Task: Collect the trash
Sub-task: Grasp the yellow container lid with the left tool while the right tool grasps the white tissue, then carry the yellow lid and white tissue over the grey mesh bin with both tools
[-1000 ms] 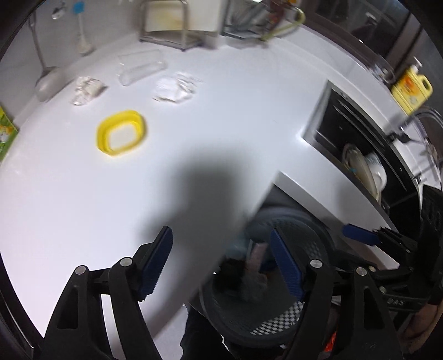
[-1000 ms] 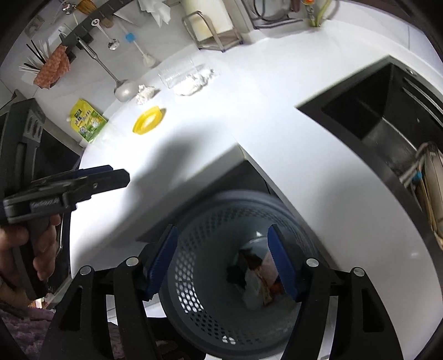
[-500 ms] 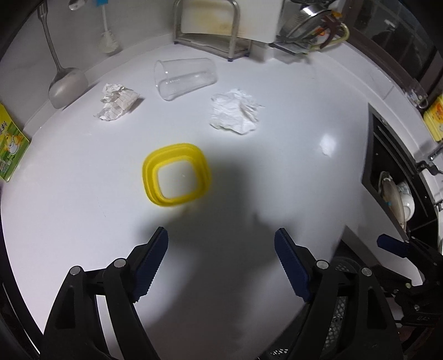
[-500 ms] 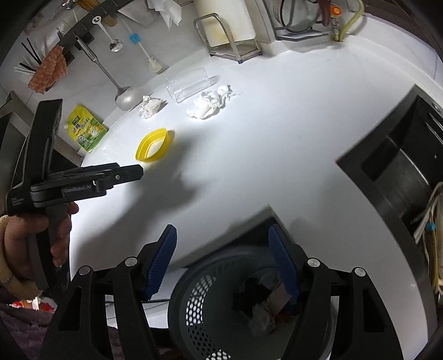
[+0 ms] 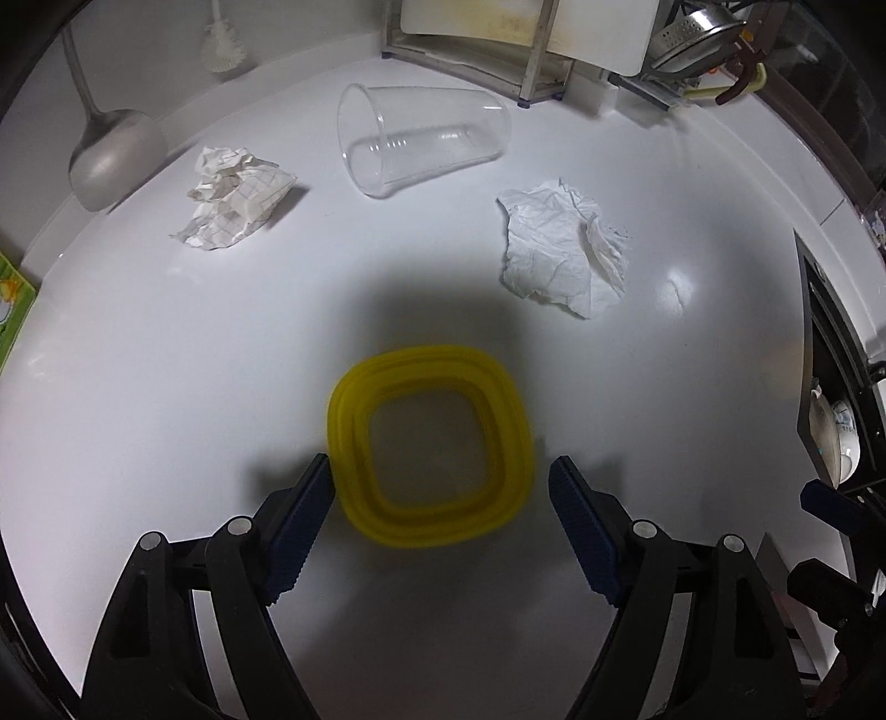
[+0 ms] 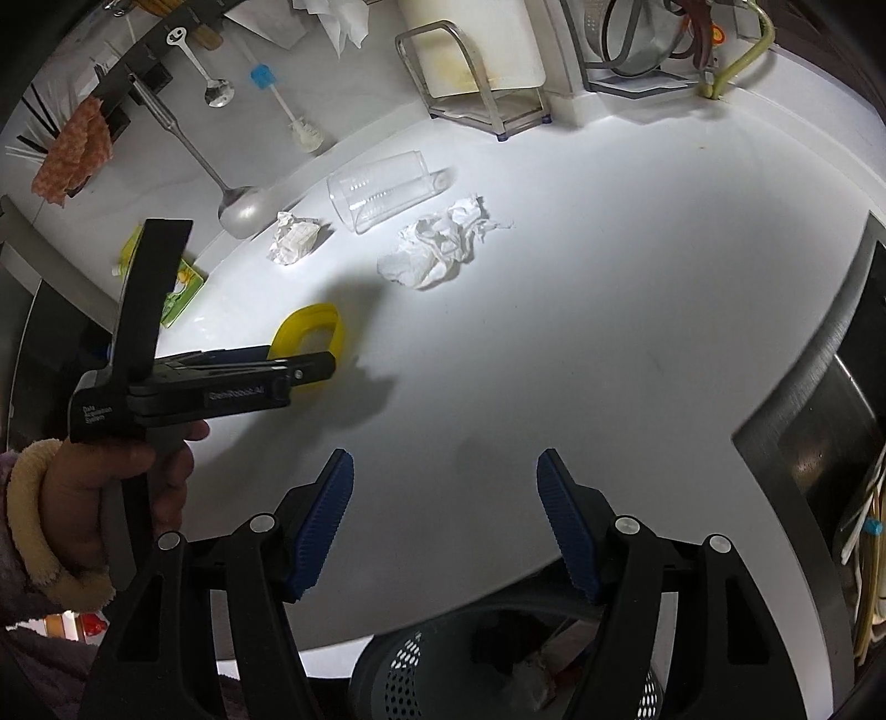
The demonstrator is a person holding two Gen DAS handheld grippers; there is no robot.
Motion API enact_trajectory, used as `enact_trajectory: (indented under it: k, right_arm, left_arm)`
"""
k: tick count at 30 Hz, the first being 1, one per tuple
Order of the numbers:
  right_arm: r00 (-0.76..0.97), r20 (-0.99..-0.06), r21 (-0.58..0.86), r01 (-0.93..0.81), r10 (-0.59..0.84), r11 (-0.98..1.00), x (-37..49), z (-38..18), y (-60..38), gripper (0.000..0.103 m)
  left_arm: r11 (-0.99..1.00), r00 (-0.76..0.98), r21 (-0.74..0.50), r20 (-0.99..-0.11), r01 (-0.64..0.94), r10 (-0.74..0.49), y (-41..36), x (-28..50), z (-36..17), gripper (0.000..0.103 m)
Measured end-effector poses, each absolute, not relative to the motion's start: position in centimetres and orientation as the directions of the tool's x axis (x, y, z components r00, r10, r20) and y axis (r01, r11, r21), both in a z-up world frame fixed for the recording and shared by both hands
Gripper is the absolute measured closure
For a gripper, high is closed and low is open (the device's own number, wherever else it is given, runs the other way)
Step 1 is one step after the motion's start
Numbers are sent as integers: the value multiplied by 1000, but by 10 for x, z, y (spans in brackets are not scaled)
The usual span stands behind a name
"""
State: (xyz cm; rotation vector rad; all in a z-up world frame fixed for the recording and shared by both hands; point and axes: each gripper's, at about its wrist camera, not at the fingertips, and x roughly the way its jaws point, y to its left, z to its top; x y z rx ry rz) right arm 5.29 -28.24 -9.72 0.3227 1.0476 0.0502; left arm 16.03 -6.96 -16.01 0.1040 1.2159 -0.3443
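A yellow ring-shaped lid (image 5: 512, 432) lies flat on the white counter (image 5: 166, 387). My left gripper (image 5: 440, 471) hovers open just over it, with one finger on each side and the right pad clear of the rim. Beyond lie a crumpled grid-paper ball (image 5: 232, 199), a clear plastic cup (image 5: 421, 138) on its side and a crumpled tissue (image 5: 559, 255). My right gripper (image 6: 444, 459) stands open over bare counter, empty. Below it a grey mesh bin (image 6: 398, 664) holds scraps. The right wrist view shows the left gripper (image 6: 326, 368) side-on, in a hand (image 6: 111, 487), at the lid (image 6: 310, 327).
A ladle (image 5: 111, 160) and a bottle brush (image 6: 293, 122) hang against the back wall. A cutting board in a metal rack (image 5: 498, 33) stands at the back. The dark sink (image 6: 819, 432) with dishes opens at the right. A green packet (image 6: 183, 288) lies at the left edge.
Both grippers have moved from above the bin out over the counter. The left one has closed in on the yellow lid, which now sits between its fingers. The bin has slid to the bottom edge.
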Motion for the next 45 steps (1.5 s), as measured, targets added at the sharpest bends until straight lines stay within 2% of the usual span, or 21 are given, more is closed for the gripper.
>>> enact_trajectory:
  k: [7,9,15,27,28,29,31,32,34,45]
  right_arm:
    - [495,-849,275,115,186,954,77,-102,-281,37]
    - [492,-853,263,111,177,959,89,-104,-281,37]
    - [498,-854,226,91,152,970,133,-108,-279,37]
    - [466,-879,122,16,101,992,230,-131,-246,37]
    - [460,-884,102,7,87,995,235,-134,-244,39]
    - [450,-889,90,1,80,996,237,-137,-242,50]
    - [435,-897,78,-17,78,997,238,-142,-238,62]
    - [436,-897,73,-28,77,997,237,-142,-236,77]
    - [426,-901,74,-41,85,996,231,-143,-234,90]
    - [494,-853,189,-11,170,982,165,-106,-258,93]
  left_arm:
    - [937,317,-81,-928,339,-194,-72,173,-167,26]
    - [933,326,-67,-926,354,-190,-73,174,-167,31]
    - [910,322,-79,-920,407,-224,-71,175,-163,37]
    - [922,333,-113,-911,370,-245,-36,165,-150,37]
    - [924,333,-115,-911,366,-245,-33,164,-149,37]
    - [925,331,-117,-911,361,-245,-29,162,-149,37]
    - [930,329,-122,-913,346,-242,-24,162,-150,37]
    - [932,330,-122,-913,341,-241,-22,162,-150,37]
    - [933,333,-123,-912,339,-241,-21,160,-150,37]
    - [928,364,-147,-890,344,-276,-33,145,-132,37]
